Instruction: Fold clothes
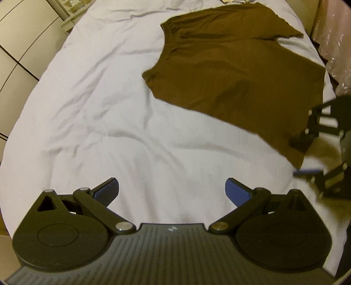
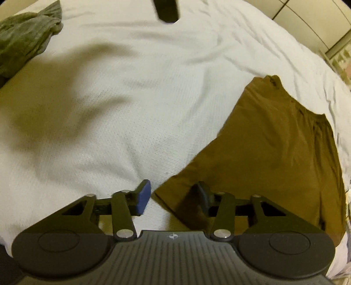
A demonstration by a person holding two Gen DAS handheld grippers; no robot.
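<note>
Currently left gripper sits over bare white bedsheet, fingers spread wide, nothing between the blue pads. It points along the bed, level with the surface as far as I can tell.

Right gripper is low at the near corner of the brown garment. Jaws apart, moderate gap. Its left pad is over the sheet; the other finger is over brown fabric, so the corner edge lies roughly in the gap. Can't tell if either pad touches the cloth. Not clamped.

Garment: brown shorts with a gathered waistband, spread flat on the bed, right of centre in the left wrist view, waistband toward the far left of it.

View differences:
- Left wrist view shows the whole garment outline plus the right gripper at the frame's right edge, blurred, at the garment's near corner. Also pale cabinet doors far left and crinkled clear plastic far right.
- Right wrist view only shows part of the garment but adds a crumpled olive-grey cloth at upper left on the sheet, well apart from the shorts, and a dark blurred object at top centre, unidentifiable.
</note>
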